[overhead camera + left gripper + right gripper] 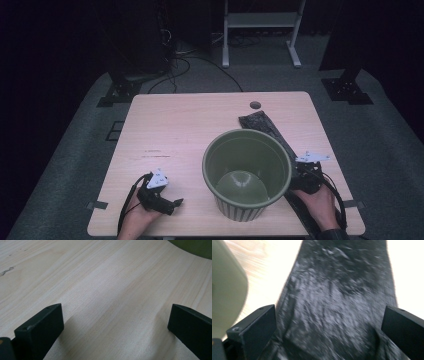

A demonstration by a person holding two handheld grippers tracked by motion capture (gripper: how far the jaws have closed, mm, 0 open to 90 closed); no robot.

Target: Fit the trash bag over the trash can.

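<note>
Right of bin (pixel 247 172), right tongs (pixel 329 335) gape over black bag (pixel 342 297): lower, pinch one edge cleanly. Left tongs (pixel 116 332) open, idle on counter (pixel 100 277).

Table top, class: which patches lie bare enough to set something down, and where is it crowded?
Bare: the far-left stretch of the table, from the green bin to the left and far edges, and the wood ahead of the left gripper. Crowded: the right side, where the black bag runs beside the bin toward the right gripper.
</note>
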